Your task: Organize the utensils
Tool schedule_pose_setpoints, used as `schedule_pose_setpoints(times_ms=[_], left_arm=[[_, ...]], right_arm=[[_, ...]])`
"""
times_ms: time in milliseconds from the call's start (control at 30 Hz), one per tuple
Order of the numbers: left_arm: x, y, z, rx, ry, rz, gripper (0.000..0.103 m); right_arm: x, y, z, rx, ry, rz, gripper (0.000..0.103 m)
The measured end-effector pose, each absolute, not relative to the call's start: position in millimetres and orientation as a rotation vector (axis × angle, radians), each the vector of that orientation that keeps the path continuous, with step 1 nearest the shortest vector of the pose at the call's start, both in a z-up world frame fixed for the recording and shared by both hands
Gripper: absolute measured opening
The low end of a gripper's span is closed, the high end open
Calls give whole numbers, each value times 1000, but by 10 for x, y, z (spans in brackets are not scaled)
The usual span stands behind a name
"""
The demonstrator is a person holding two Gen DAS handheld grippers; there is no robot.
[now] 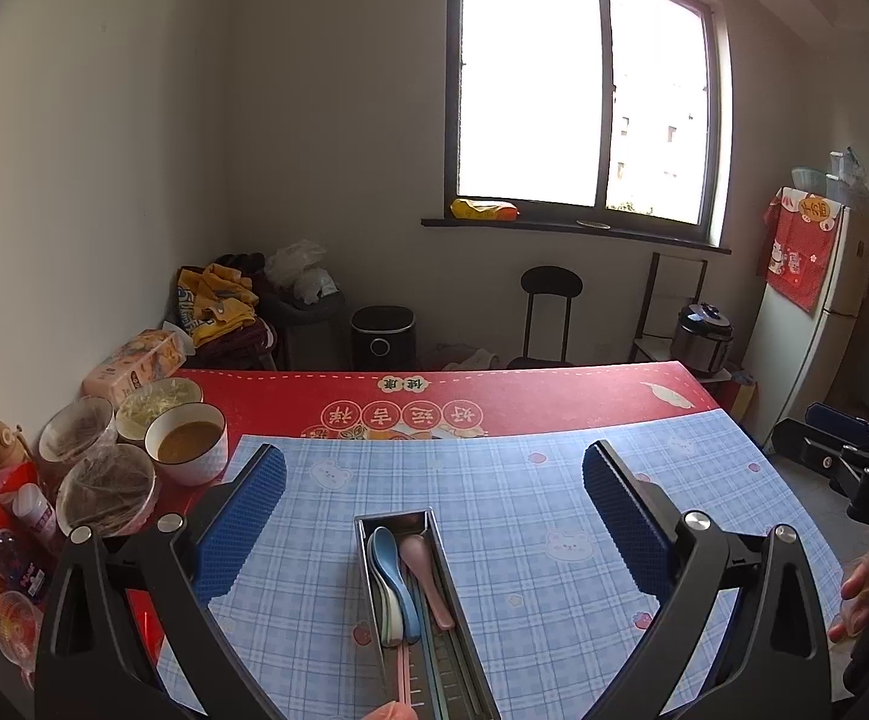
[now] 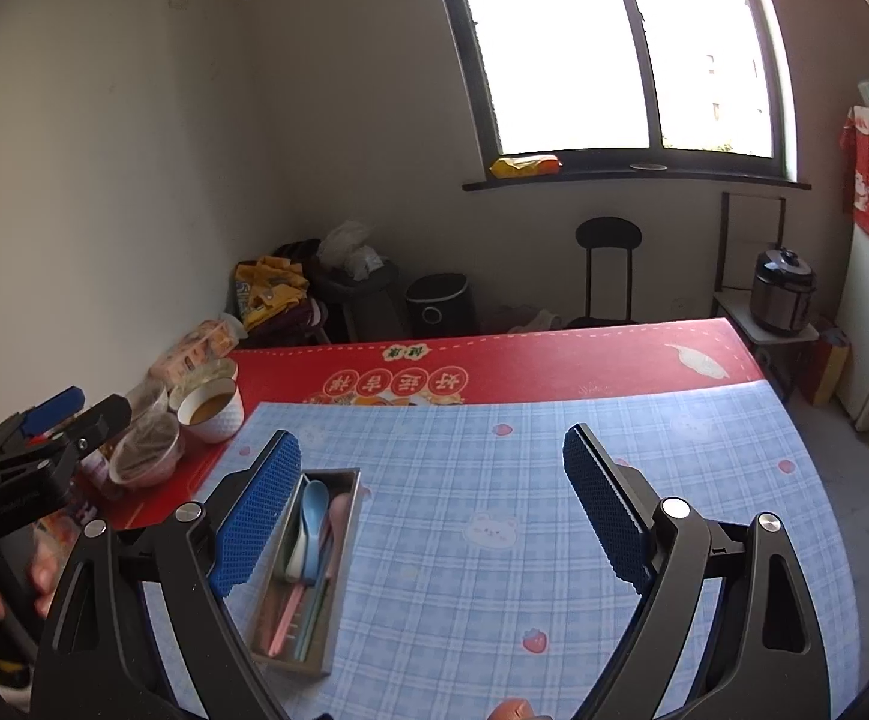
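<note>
A long metal utensil tray [image 1: 455,591] [image 2: 341,540] lies on the blue checked mat [image 1: 524,480] [image 2: 494,480]. In it lie a blue spoon [image 1: 392,570] [image 2: 312,516], a pink spoon [image 1: 425,564] [image 2: 338,510], a white spoon under the blue one, and chopsticks [image 2: 299,618]. My left gripper [image 1: 434,486] is open and empty, raised over the tray's far end. My right gripper [image 2: 431,462] is open and empty, with the tray by its left finger [image 2: 260,516]. The left gripper also shows at the left edge of the right wrist view [image 2: 56,420].
Several bowls stand at the table's left edge, one white with brown liquid [image 1: 189,444] [image 2: 212,411], others covered in film [image 1: 104,489]. Packets and a bottle [image 1: 32,510] lie beside them. A red tablecloth [image 1: 554,396] covers the far table. The right gripper shows at right [image 1: 854,456].
</note>
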State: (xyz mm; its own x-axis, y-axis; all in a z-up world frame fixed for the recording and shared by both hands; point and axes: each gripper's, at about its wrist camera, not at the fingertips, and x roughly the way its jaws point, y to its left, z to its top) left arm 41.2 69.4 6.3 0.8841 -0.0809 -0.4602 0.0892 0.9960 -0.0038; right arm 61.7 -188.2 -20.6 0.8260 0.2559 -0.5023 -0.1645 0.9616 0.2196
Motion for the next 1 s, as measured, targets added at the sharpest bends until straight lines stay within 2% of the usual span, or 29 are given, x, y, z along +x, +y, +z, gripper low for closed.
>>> schedule_pose_setpoints(times_ms=[1000], left_arm=[[433,615,-97,1,511,-104,97]], right_arm=[[422,-2023,-236,182,522,140,86]])
